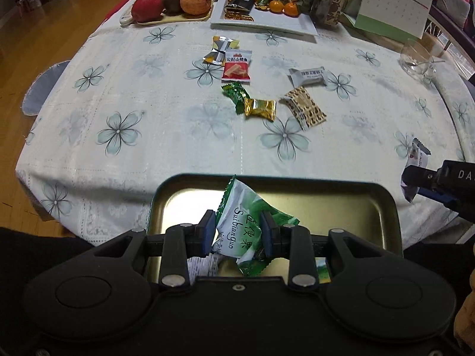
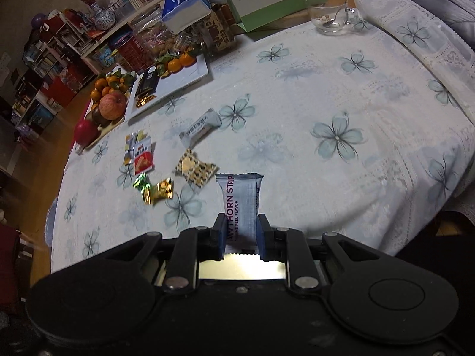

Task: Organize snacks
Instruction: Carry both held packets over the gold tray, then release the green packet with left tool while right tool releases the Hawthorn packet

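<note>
My left gripper (image 1: 238, 235) is shut on a green and white snack packet (image 1: 248, 222), held over a gold metal tin (image 1: 341, 207) at the near table edge. A white wrapper (image 1: 204, 265) lies in the tin beneath it. My right gripper (image 2: 240, 234) is shut on a pale hawthorn strip packet (image 2: 242, 200), upright above the tablecloth; the tin's shiny floor (image 2: 240, 268) shows just under it. In the left wrist view the right gripper (image 1: 415, 178) enters at the right edge with that packet (image 1: 418, 154). Several loose snacks lie mid-table: a red packet (image 1: 237, 66), a gold candy (image 1: 260, 109), a leopard-print packet (image 1: 305, 108).
A fruit tray (image 1: 154, 21) with apples and oranges and a white plate (image 1: 267, 22) with snacks stand at the far side. A glass cup (image 2: 329, 14), a desk calendar (image 1: 392, 3), a tissue box (image 2: 185, 3) and jars crowd the back. A chair (image 1: 44, 86) sits left of the table.
</note>
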The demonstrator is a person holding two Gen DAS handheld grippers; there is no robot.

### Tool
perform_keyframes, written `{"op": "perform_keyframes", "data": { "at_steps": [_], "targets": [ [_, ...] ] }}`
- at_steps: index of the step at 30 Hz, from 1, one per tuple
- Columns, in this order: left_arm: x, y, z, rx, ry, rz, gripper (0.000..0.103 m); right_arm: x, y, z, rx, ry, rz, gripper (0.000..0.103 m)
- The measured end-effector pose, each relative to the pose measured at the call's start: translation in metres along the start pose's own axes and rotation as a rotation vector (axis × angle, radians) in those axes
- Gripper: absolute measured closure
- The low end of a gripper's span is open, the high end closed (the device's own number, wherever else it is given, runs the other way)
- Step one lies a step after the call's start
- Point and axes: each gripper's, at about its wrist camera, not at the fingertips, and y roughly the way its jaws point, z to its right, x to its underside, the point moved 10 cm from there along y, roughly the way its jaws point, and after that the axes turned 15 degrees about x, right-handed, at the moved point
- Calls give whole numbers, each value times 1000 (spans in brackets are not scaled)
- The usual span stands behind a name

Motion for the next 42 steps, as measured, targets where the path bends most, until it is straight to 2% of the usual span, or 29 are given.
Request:
{"op": "perform_keyframes", "data": {
  "at_steps": [5,10,14,20,29,42],
  "targets": [
    [34,-3,11,-50,41,-9,63,46,-12,22,-10,-14,-35,82],
    [60,0,14,-43,9,-56,63,78,-17,31,-6,-59,-71,81],
    [71,0,12,-72,-7,-78,63,93,-18,28,8,-123,-77,81],
    [72,-5,13,-94,14,-61,61,95,-21,22,21,-179,-51,81],
    [72,-6,13,-100,22,-57,58,96,-19,18,7,-195,-70,77],
    [76,-2,4,-119,0,-75,58,99,-11,19,62,-220,-82,76]
  ]
}}
